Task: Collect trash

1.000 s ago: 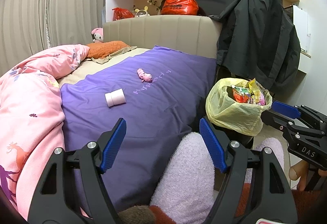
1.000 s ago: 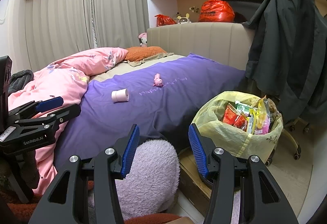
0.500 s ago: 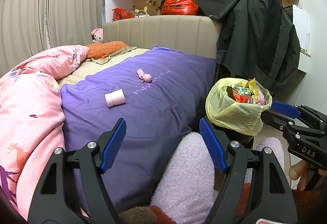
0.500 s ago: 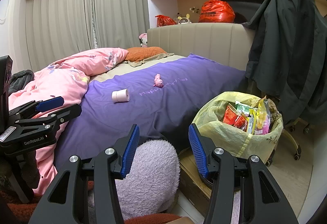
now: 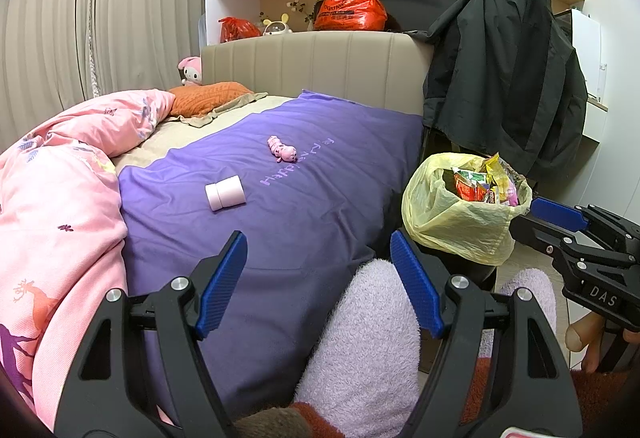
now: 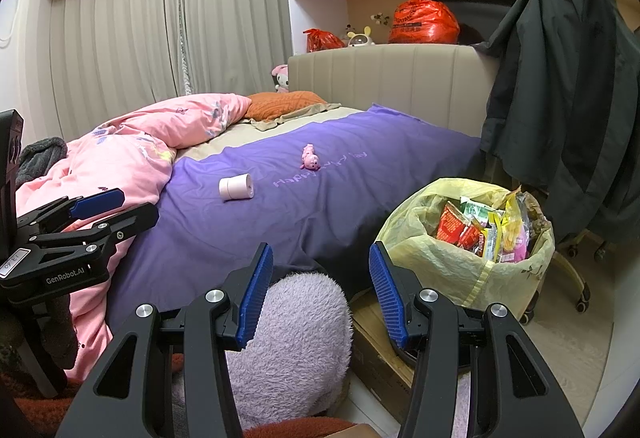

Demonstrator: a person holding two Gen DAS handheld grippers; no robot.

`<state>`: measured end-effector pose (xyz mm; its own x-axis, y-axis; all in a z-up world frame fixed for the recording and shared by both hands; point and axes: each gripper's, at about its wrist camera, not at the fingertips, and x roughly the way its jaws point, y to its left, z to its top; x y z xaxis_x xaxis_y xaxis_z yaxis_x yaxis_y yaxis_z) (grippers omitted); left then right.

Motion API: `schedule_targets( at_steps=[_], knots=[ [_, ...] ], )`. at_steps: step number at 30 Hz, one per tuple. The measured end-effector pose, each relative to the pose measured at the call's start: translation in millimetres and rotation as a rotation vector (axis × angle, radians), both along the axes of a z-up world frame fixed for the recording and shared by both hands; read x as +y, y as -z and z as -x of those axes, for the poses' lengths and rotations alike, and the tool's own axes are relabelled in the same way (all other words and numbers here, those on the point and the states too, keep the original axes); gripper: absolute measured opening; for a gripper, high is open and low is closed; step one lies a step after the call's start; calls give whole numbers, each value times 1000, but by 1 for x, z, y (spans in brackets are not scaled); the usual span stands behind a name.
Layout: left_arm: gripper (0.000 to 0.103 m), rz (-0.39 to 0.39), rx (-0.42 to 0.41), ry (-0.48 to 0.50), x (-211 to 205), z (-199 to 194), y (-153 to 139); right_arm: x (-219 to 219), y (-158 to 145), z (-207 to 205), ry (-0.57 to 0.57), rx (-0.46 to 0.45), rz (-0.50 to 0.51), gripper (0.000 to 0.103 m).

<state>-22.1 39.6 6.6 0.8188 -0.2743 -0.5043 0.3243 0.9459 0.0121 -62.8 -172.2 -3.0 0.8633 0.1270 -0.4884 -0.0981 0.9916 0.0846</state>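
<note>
Trash, a small pink plastic cylinder jar [image 5: 225,192], lay on the purple bed cover [image 5: 320,214], not yet collected. Both claws, left claw [image 5: 318,284] and right claw [image 6: 320,290], stood apart and empty; next, one must reach the jar, then the yellow plastic trash bag [image 6: 448,262].

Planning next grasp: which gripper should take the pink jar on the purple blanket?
Left, probably. The pink jar lies nearly straight ahead of the left gripper, jaws open and empty. The right gripper sits nearer the yellow trash bag.
</note>
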Motion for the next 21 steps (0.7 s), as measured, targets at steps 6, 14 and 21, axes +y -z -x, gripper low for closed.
schedule_targets(
  at_steps=[6,14,21],
  knots=[
    [71,-6,-12,-6,0,1,0,1,0,0,-1,0,1,48],
    [71,-11,-23,5,3,1,-1,2,0,0,-4,0,2,48],
    [71,-125,15,17,4,-22,-13,9,-5,-19,-29,13,51,48]
  ],
)
